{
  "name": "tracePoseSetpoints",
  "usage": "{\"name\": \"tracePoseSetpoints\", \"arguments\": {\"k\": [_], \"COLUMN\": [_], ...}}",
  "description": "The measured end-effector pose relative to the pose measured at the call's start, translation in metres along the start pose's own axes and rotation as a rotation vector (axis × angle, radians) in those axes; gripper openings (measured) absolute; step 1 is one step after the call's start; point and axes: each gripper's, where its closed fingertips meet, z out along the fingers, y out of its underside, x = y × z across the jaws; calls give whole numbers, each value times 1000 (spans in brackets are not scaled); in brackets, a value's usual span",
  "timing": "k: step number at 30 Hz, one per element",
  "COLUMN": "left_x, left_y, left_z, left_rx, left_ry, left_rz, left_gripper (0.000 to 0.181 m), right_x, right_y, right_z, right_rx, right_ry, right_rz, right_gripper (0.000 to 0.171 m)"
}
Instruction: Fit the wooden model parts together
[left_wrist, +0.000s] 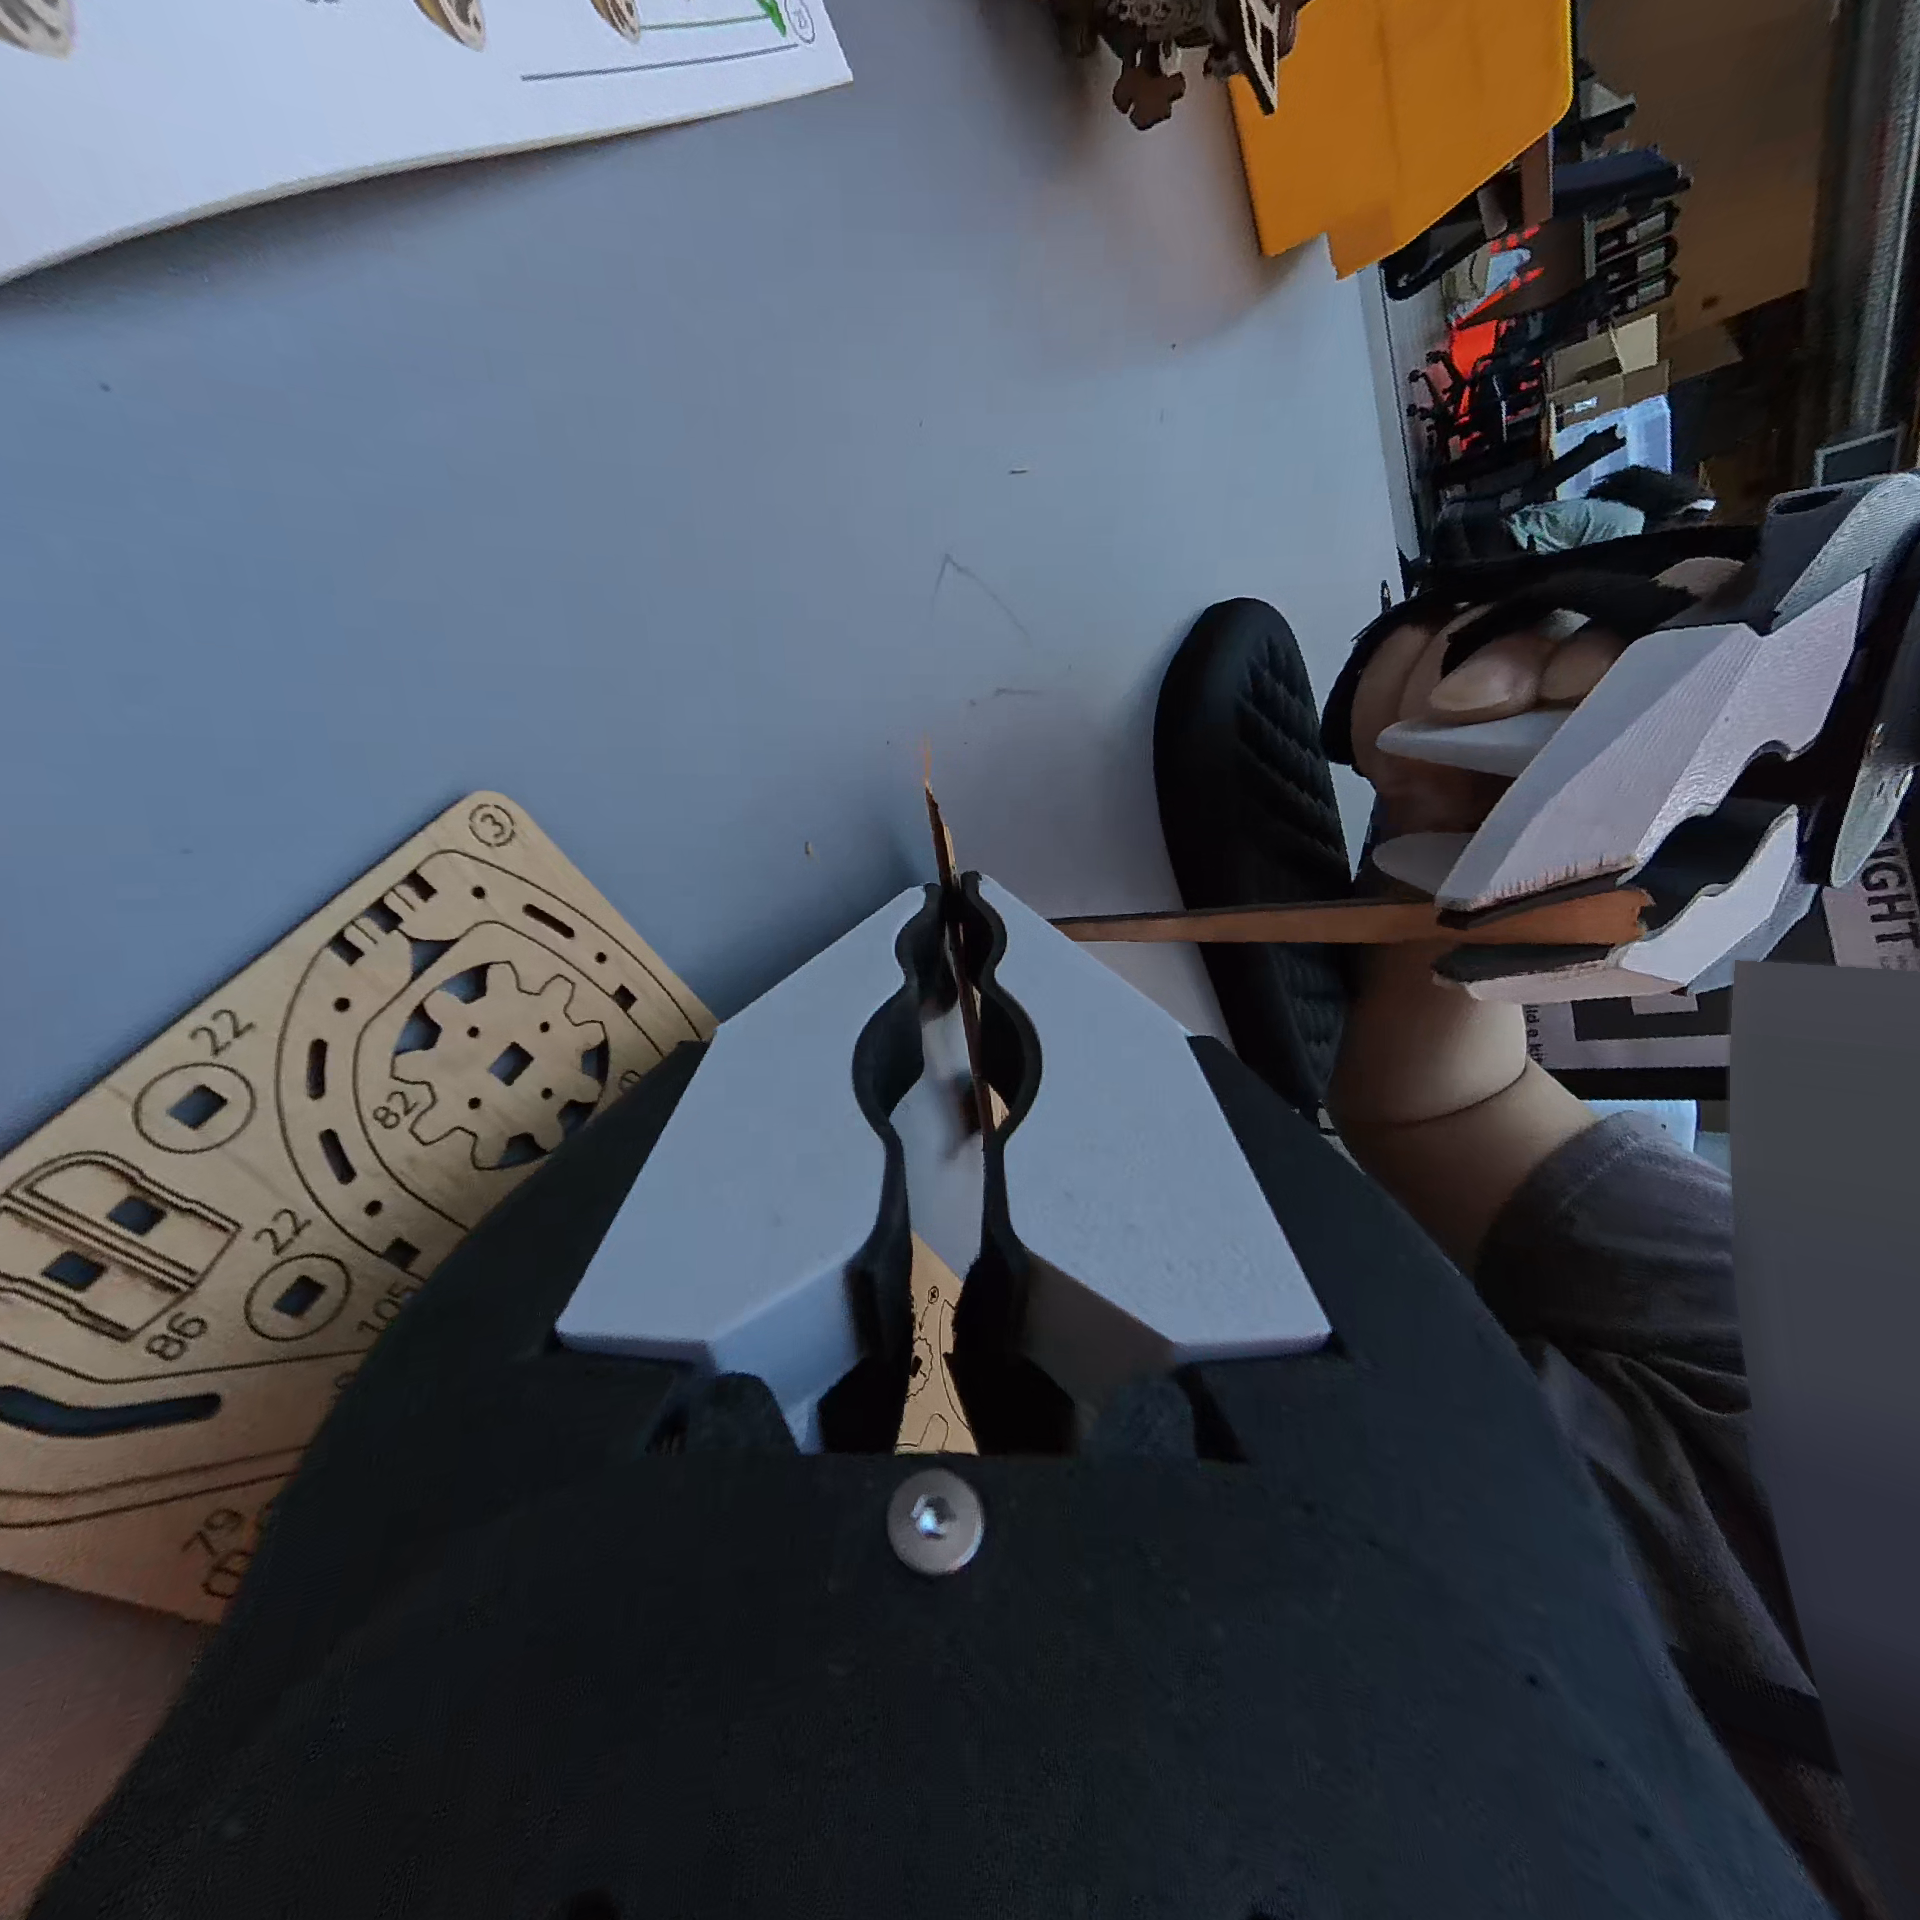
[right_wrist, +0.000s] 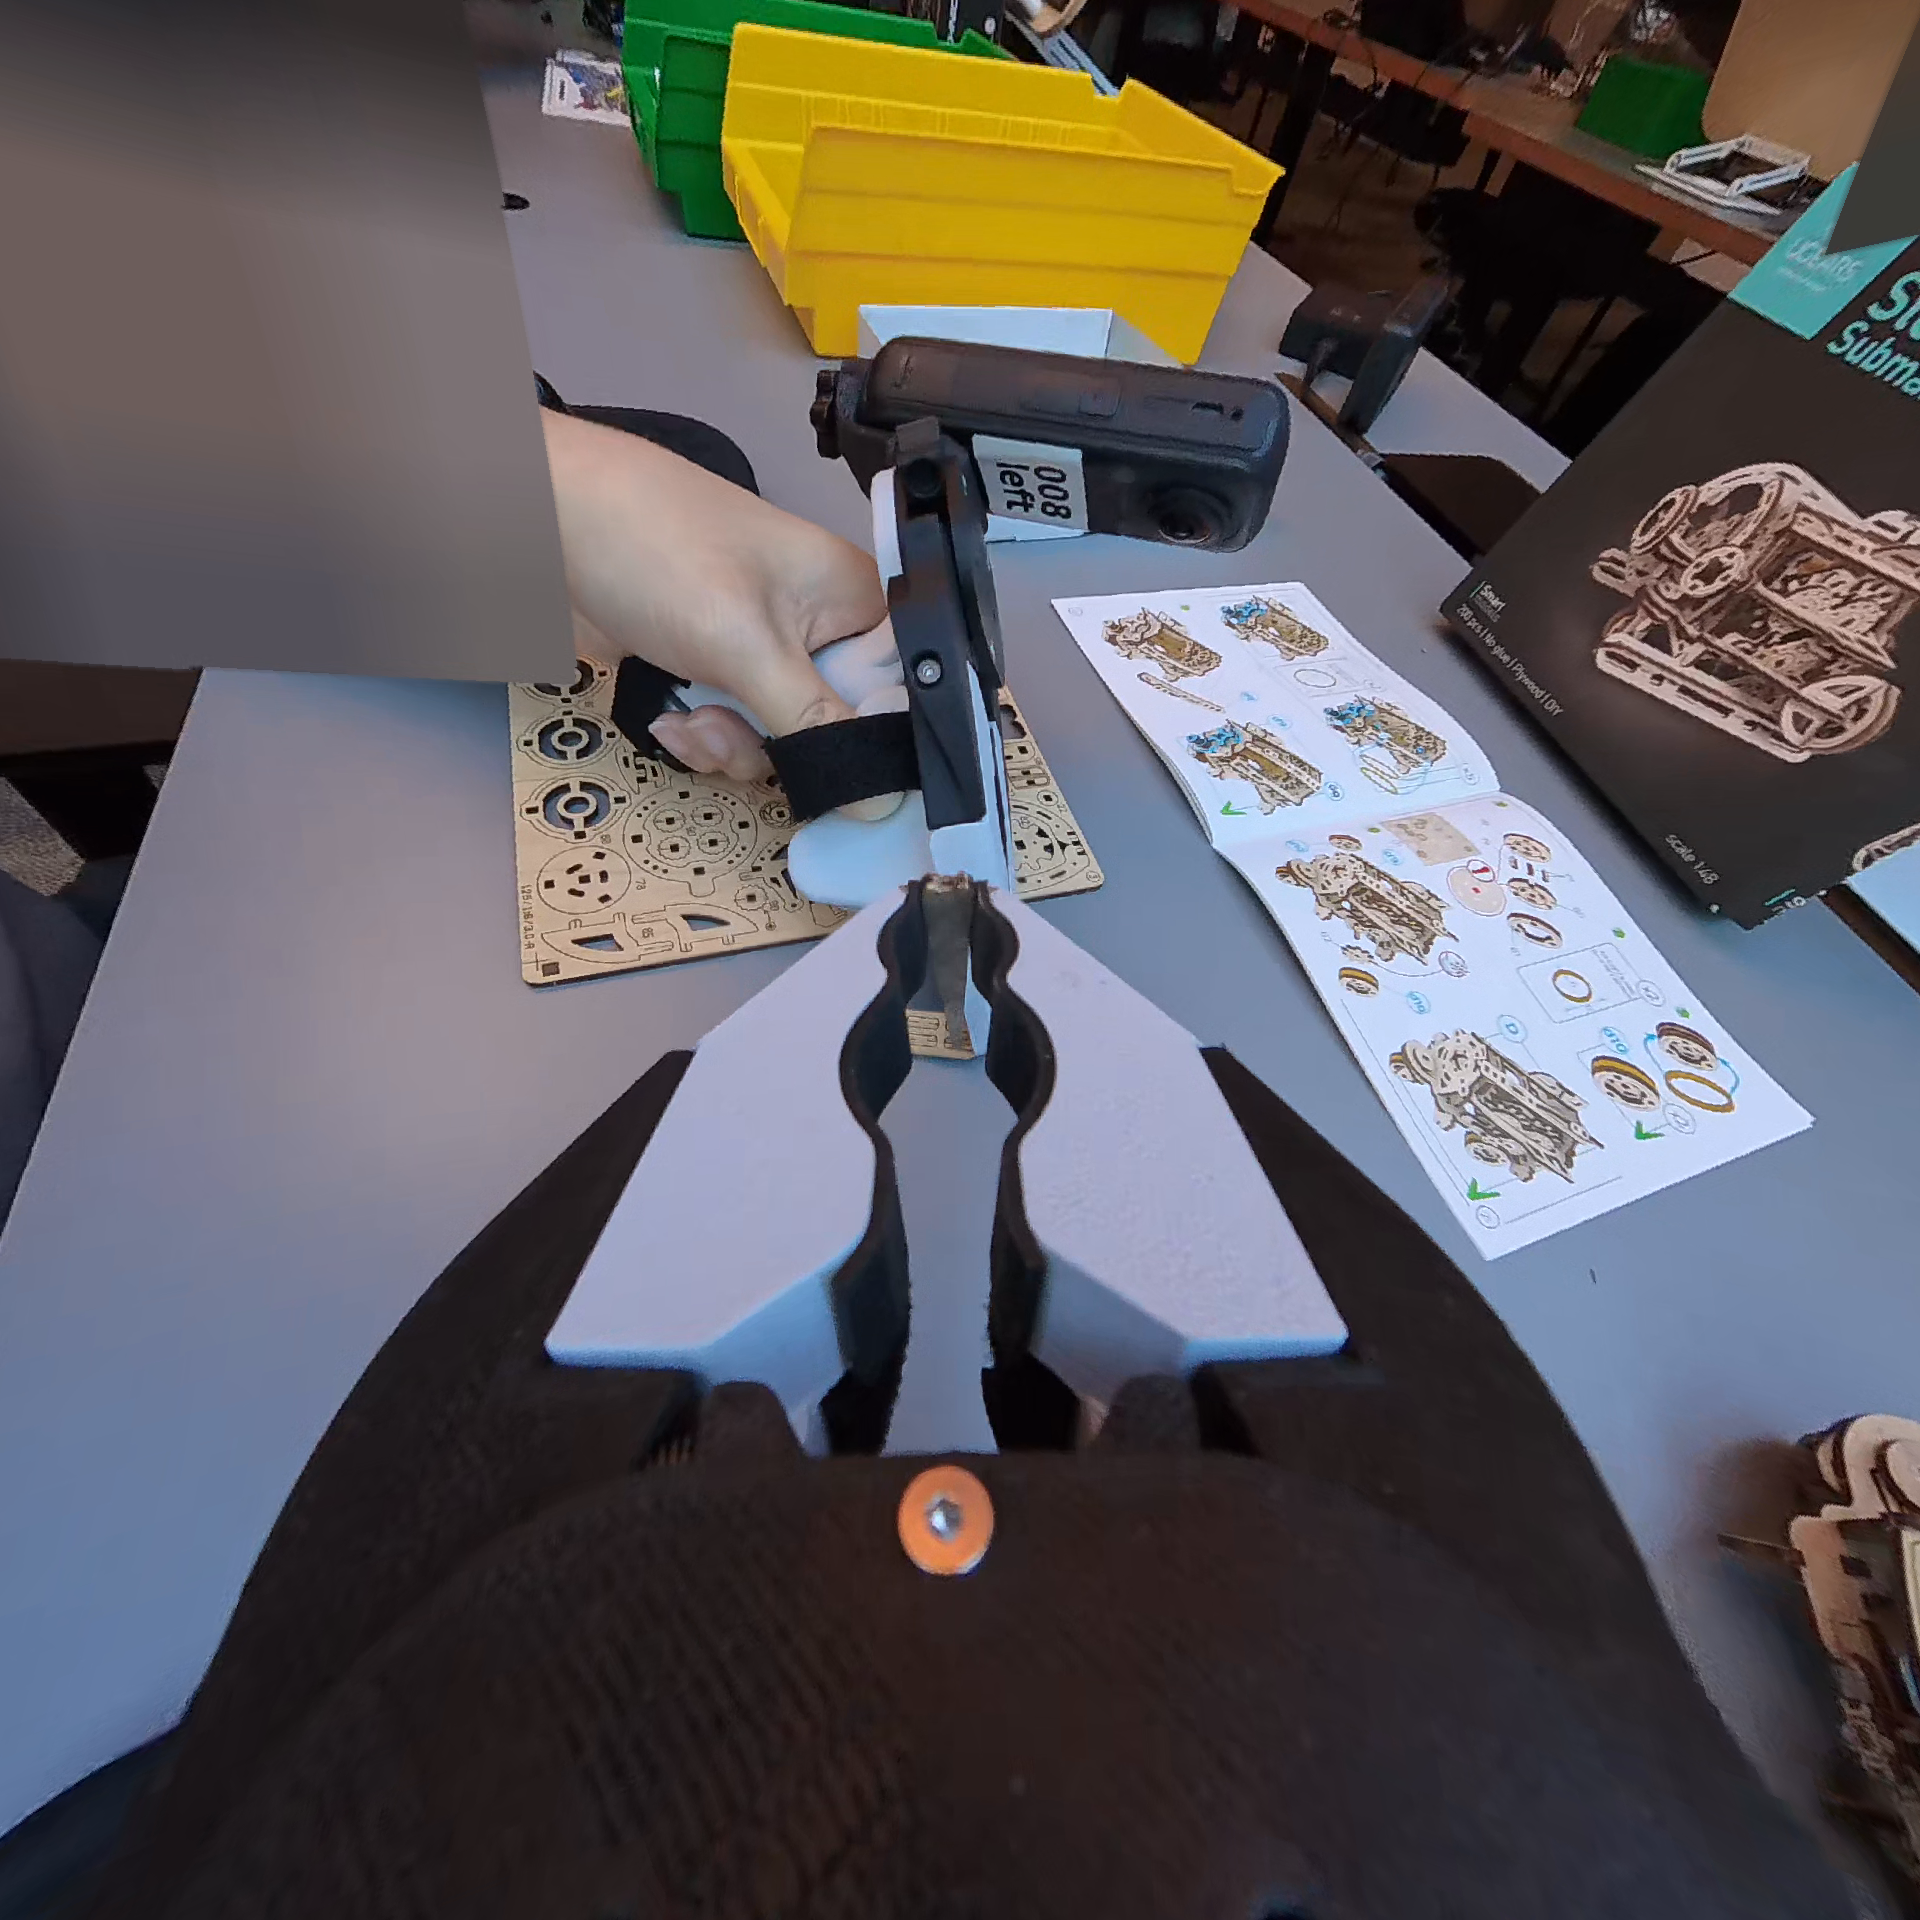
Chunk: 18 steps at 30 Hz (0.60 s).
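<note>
My left gripper is shut on a thin wooden part, seen edge-on and sticking out past the tips. My right gripper is shut on a flat wooden part, also edge-on. In the left wrist view the right gripper comes in from the right, and its flat part reaches across to my left fingers. In the right wrist view the left gripper, held by a hand, points down just beyond my right tips. I cannot tell whether the two parts touch.
A laser-cut plywood sheet lies on the grey table under the left gripper; it also shows in the left wrist view. An open instruction booklet, the kit box, yellow bins and a partly built model stand around. My right fingertips sit around 8 cm from my left ones.
</note>
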Motion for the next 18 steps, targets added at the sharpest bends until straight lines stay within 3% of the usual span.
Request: {"name": "tracePoseSetpoints", "arguments": {"k": [18], "left_x": [2], "left_y": [4], "left_z": [0], "left_rx": [-23], "left_ry": [11], "left_rz": [26], "left_gripper": [0], "right_x": [0], "right_y": [5], "right_z": [-7], "right_rx": [49], "right_ry": [37], "right_rz": [46], "right_gripper": [6]}}
